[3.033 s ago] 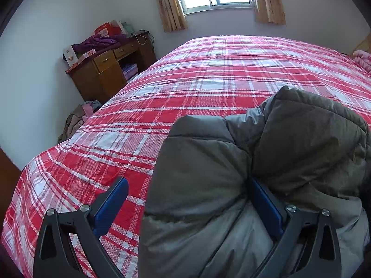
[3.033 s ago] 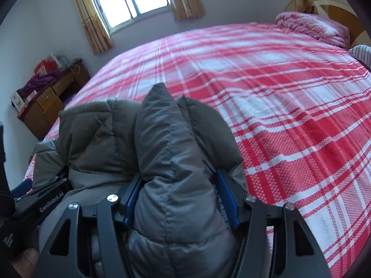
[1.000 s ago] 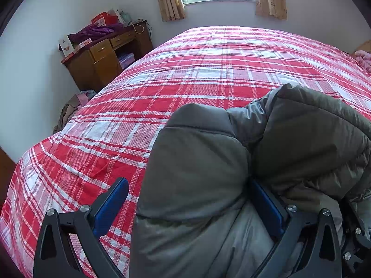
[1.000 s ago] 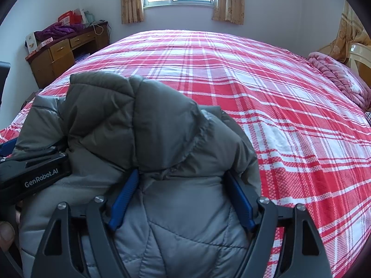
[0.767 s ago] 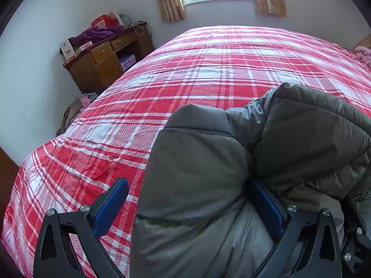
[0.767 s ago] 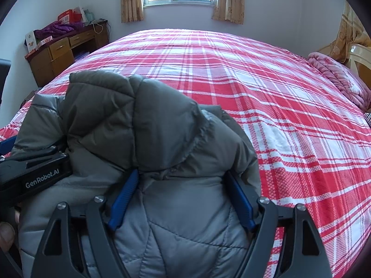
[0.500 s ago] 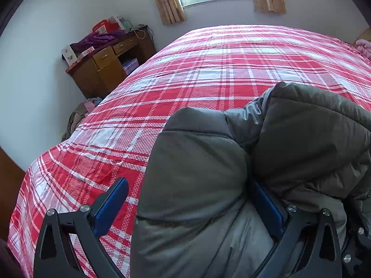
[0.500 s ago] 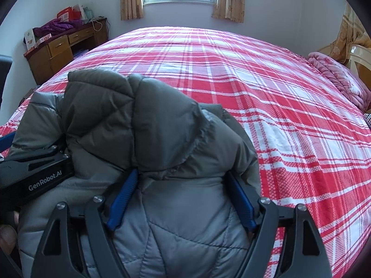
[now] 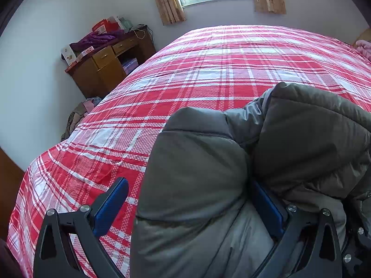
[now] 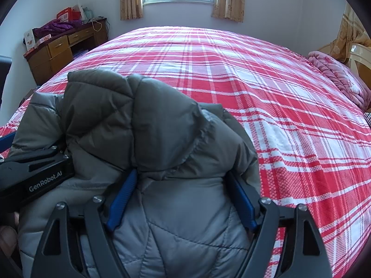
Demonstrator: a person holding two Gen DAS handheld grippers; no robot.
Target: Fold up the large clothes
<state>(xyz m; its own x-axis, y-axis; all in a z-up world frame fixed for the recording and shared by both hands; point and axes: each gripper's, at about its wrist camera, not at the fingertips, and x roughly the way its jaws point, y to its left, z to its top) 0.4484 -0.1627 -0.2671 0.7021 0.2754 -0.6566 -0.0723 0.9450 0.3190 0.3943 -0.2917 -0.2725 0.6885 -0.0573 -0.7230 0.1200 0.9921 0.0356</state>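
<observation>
Bulging between both claws' pads: jacket (image 10: 162,125) | right claw (image 10: 182,199) pinching | left claw (image 9: 190,208) spread

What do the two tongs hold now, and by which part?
The right tongs clamp a bunched fold of the grey padded jacket. The left tongs stand open around another fold, one pad clear of it.

The plaid bed (image 10: 289,120) lay open ahead and to the right; the bunched grey jacket (image 10: 162,139) blocked the near edge, a pink blanket (image 10: 336,74) its far corner.
</observation>
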